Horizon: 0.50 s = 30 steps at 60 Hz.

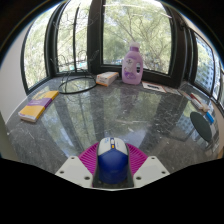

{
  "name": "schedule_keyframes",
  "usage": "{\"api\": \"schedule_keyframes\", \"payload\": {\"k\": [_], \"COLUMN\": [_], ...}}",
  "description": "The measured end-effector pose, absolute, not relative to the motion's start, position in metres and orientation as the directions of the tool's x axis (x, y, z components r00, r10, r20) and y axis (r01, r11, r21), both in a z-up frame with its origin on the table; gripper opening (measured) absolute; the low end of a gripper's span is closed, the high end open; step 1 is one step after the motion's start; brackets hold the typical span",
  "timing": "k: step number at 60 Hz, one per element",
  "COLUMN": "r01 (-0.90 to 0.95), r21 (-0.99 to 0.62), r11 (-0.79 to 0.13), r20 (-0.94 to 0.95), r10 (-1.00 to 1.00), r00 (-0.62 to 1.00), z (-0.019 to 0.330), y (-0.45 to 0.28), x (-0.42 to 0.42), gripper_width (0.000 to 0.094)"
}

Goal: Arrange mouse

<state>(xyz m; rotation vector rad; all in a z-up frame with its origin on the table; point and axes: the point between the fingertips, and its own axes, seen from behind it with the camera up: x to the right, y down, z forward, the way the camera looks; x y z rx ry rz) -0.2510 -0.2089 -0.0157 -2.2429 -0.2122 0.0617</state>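
A blue mouse (pixel 111 162) with a white front and an orange scroll wheel sits between my two fingers, nose pointing away from me. Both pink pads (pixel 88 158) press against its sides, so my gripper (pixel 111 152) is shut on it. The mouse appears to be held just above the dark marbled table (pixel 90 115). Its rear part is hidden by the gripper body.
A purple bottle (pixel 132 64) stands far ahead by the windows, with a small tan box (pixel 107 78) to its left. A yellow sponge and book (pixel 38 106) lie at the left. A black cable (pixel 75 85) loops across the far table. A blue object (pixel 205 125) sits at the right.
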Motion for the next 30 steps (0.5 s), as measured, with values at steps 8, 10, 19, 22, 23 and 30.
{"api": "schedule_keyframes", "payload": {"k": [8,10,19,22,23,30], "r01": [0.106,0.116,0.101,0.078,0.064,-0.008], "r21": [-0.772,-0.782,-0.874,-0.91,-0.923,-0.983], "r11": [-0.626,-0.612,-0.475,-0.407,-0.38,-0.183], "r20": [-0.006,0.004,-0.011,-0.028,-0.036,-0.054], "r10": [0.174,0.182,0.228,0.247,0.251,0.25], "r00": [0.985,0.983,0.974,0.969,0.967,0.967], "z": [-0.009,-0.002,0.093,0.144,0.163,0.284], "y": [-0.208,-0.205,-0.174,-0.158,-0.153,-0.119], "x": [-0.254,-0.251,-0.249,-0.243,-0.24,-0.186], "gripper_width": [0.0344,0.0343,0.0344,0.0343,0.0343,0.0341]}}
